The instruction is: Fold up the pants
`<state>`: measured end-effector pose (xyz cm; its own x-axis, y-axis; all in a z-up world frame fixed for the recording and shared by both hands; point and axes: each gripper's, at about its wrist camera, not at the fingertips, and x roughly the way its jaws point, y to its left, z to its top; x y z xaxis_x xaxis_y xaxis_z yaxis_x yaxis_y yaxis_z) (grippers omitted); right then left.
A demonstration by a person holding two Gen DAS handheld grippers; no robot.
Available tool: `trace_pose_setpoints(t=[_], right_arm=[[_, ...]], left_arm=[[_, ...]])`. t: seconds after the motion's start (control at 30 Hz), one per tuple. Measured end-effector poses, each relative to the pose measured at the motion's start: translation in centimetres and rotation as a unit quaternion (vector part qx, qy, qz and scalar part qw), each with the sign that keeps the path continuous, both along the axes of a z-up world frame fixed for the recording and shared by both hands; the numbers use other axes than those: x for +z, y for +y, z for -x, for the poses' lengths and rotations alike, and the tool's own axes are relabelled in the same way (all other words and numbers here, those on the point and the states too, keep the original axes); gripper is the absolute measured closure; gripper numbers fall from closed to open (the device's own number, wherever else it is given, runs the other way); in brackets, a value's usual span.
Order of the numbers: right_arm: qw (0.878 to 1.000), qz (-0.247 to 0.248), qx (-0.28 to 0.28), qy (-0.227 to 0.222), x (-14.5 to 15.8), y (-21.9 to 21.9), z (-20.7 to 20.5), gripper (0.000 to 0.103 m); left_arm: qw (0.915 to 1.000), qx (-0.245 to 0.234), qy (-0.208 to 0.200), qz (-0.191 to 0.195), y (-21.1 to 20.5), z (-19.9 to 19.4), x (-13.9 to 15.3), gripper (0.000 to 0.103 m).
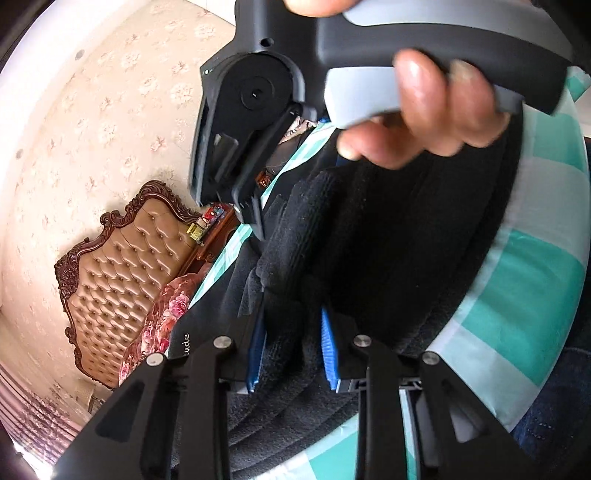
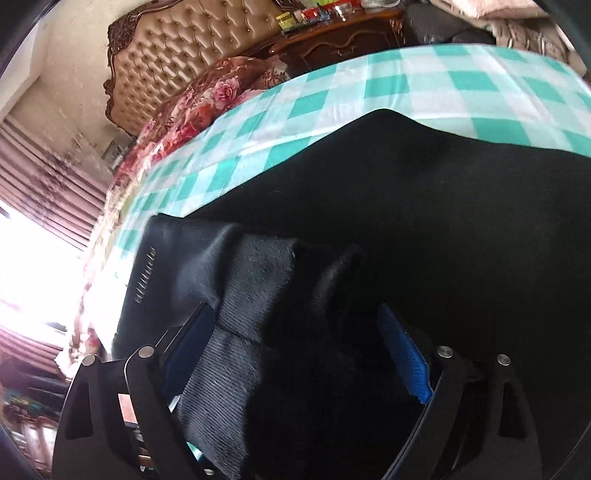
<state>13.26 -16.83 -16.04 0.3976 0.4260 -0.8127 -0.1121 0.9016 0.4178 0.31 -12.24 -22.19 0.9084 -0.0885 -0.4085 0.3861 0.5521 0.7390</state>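
Note:
Black pants [image 2: 406, 203] lie on a green-and-white checked cloth [image 2: 332, 85]; one layer carries white lettering [image 2: 146, 277]. My right gripper [image 2: 295, 350] stands open, its blue pads [image 2: 402, 362] wide apart on either side of a raised ridge of ribbed fabric, the right pad clear of it. In the left wrist view my left gripper [image 1: 293, 343] is shut on a fold of the pants [image 1: 388, 240], with its blue pads [image 1: 328, 347] pinching the cloth. A person's hand [image 1: 436, 110] holds the right gripper [image 1: 251, 218] above the pants there, fingers pointing down at the fabric.
A tufted headboard [image 2: 184, 48] and a floral quilt [image 2: 207, 96] lie beyond the checked cloth's [image 1: 535, 277] far edge. A dark wooden nightstand [image 2: 332, 33] holds several small items. Striped curtains [image 2: 48, 177] hang at the left. Blue denim [image 1: 554, 406] shows at the near right.

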Motion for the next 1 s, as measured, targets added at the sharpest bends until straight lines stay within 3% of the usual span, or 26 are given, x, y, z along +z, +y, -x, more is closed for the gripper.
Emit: trace_pose_setpoints(t=[0.13,0.37,0.4,0.57,0.67,0.73,0.8,0.9,1.0], right_arm=[[0.999,-0.024,0.024,-0.005,0.3,0.8,0.6,0.016],[1.000,-0.011,0.025,-0.010,0.2,1.2,0.7,0.019],[1.000,-0.002,0.021,-0.013,0.3,1.2,0.7,0.032],[0.999,0.001,0.025,-0.026,0.4,1.2,1.2,0.049],[0.999,0.004,0.025,-0.034,0.6,1.2,1.4,0.053],[0.999,0.006,0.023,-0.036,0.6,1.3,1.4,0.054],[0.999,0.013,0.021,-0.041,0.6,1.4,1.6,0.054],[0.998,0.024,0.023,-0.050,1.0,1.6,1.9,0.057],[0.997,0.033,0.028,-0.061,1.5,1.6,2.1,0.064]], left_arm=[[1.0000,-0.001,-0.007,-0.005,-0.2,0.9,-0.6,0.076],[1.0000,-0.002,-0.006,0.001,-0.2,1.3,-0.9,0.075],[0.9999,-0.003,0.002,0.014,0.0,1.3,-0.6,0.071],[0.9913,-0.012,0.061,0.116,1.9,1.1,1.9,0.068],[0.9767,-0.013,0.091,0.194,4.4,1.2,4.4,0.068],[0.9574,0.006,0.117,0.264,6.9,0.3,6.9,0.068],[0.9290,0.062,0.147,0.334,9.9,-2.9,9.1,0.068],[0.9047,0.137,0.185,0.358,11.5,-8.8,10.2,0.077],[0.8988,0.152,0.218,0.348,10.8,-13.4,9.7,0.082]])
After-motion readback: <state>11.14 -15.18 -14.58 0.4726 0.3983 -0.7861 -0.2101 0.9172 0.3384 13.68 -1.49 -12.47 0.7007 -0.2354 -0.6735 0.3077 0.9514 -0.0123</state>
